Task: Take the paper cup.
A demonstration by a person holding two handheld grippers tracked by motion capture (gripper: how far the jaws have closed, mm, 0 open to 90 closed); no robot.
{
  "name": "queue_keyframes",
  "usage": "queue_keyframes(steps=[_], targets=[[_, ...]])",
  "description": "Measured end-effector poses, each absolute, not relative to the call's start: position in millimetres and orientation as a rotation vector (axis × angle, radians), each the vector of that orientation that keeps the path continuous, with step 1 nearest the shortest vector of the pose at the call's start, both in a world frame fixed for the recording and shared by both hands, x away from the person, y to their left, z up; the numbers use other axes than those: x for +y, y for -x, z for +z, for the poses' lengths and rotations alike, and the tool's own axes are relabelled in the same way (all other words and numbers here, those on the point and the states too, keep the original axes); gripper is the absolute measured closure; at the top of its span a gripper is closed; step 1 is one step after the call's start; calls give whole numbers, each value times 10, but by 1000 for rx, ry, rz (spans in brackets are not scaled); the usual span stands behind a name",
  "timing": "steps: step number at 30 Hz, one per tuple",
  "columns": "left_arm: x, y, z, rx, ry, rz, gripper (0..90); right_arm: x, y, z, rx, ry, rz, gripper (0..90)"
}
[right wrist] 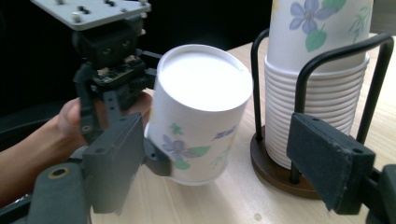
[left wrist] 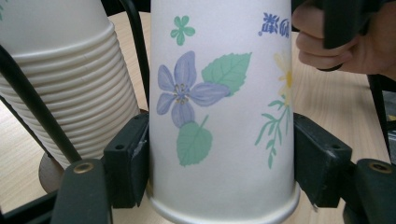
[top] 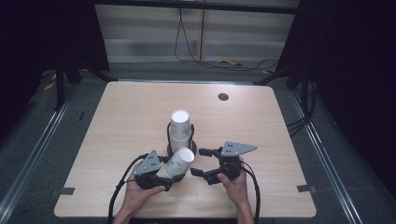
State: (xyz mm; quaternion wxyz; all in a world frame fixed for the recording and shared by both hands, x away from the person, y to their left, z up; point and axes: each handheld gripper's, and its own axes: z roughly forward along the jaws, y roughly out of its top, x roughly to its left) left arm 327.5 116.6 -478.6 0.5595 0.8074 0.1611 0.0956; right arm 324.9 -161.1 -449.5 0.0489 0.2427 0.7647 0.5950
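A white paper cup point(top: 180, 162) printed with flowers is held upside down and tilted, bottom up, just in front of the cup holder. My left gripper point(top: 170, 171) is shut on it; in the left gripper view both pads press the cup's point(left wrist: 219, 116) sides near its rim. A stack of nested cups point(top: 180, 128) stands inverted in a black wire holder point(right wrist: 275, 172) with a round wooden base. My right gripper point(top: 200, 162) is open to the right of the held cup point(right wrist: 201, 116), and its jaws touch nothing.
The light wooden table point(top: 261, 126) has a round dark grommet point(top: 223, 97) near its far edge. Cables point(top: 224, 60) lie on the floor beyond the table. Dark curtains hang on both sides.
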Motion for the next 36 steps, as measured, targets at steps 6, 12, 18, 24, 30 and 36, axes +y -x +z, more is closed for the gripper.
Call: queue_keyframes(steps=[6, 12, 18, 24, 30, 36], targets=[[1136, -3316, -4686, 352, -1947, 251, 296, -1670, -3229, -4496, 2354, -746, 1760, 191], [1150, -3330, -4655, 336, -2018, 284, 296, -1676, -3231, -4512, 2393, -747, 1693, 192], [1145, -3340, -4616, 300, -2063, 290, 298, -1654, -3236, -4519, 2432, -738, 1629, 191], [1144, -3362, -4634, 285, -2119, 285, 301, -1636, -3242, -4499, 2475, -716, 1568, 196], [1130, -3378, -4607, 273, -2166, 290, 299, -1610, -3256, -4479, 2515, -691, 1510, 209], [1132, -3398, -4586, 261, -2192, 285, 301, -1593, -3277, -4500, 2537, -688, 1480, 212]])
